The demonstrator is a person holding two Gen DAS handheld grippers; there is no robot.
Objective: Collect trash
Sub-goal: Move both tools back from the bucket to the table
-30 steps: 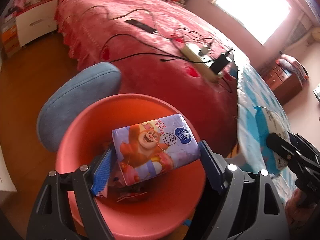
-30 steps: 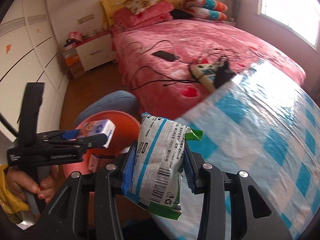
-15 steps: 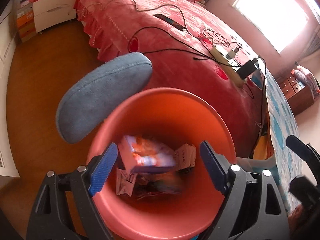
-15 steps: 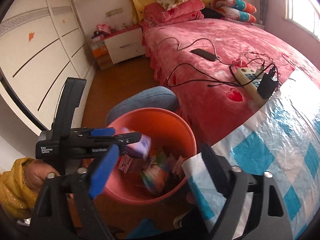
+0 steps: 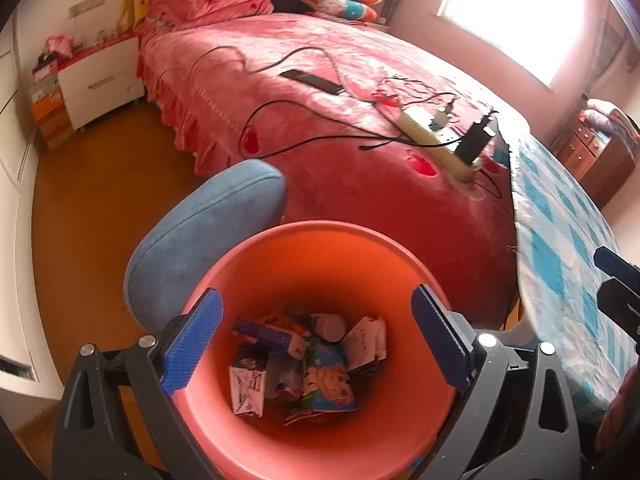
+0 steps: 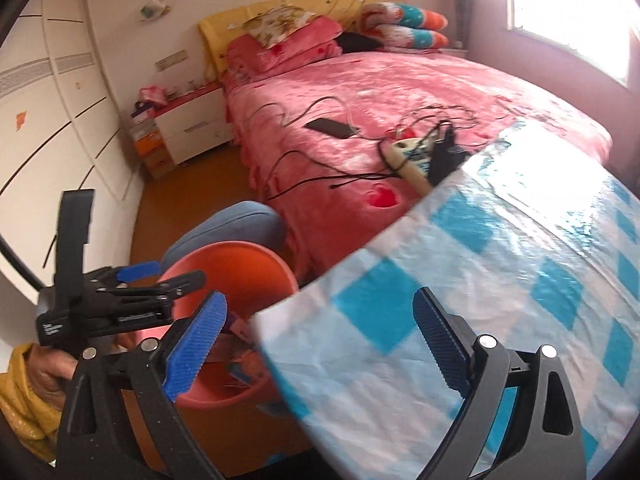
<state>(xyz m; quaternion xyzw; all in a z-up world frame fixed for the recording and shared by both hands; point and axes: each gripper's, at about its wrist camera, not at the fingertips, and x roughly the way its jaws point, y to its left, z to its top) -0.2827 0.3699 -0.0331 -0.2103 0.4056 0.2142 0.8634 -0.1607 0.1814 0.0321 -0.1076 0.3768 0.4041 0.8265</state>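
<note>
Left gripper (image 5: 316, 336) and right gripper (image 6: 320, 334), jaws just opened and empty; wrappers (image 5: 304, 364) lie in the orange bin (image 5: 320, 240), lower centre; no further trash visible on the checked cloth (image 6: 500, 280).

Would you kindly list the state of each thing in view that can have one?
left gripper: jaws just opened wide, nothing between them, over the bin.
right gripper: jaws just opened wide, empty.
orange bin: upright, uncovered, wrappers inside.
tissue pack: lying in the bin.
power strip: on the bed, plugs in it.
phone: flat on the bed.
</note>
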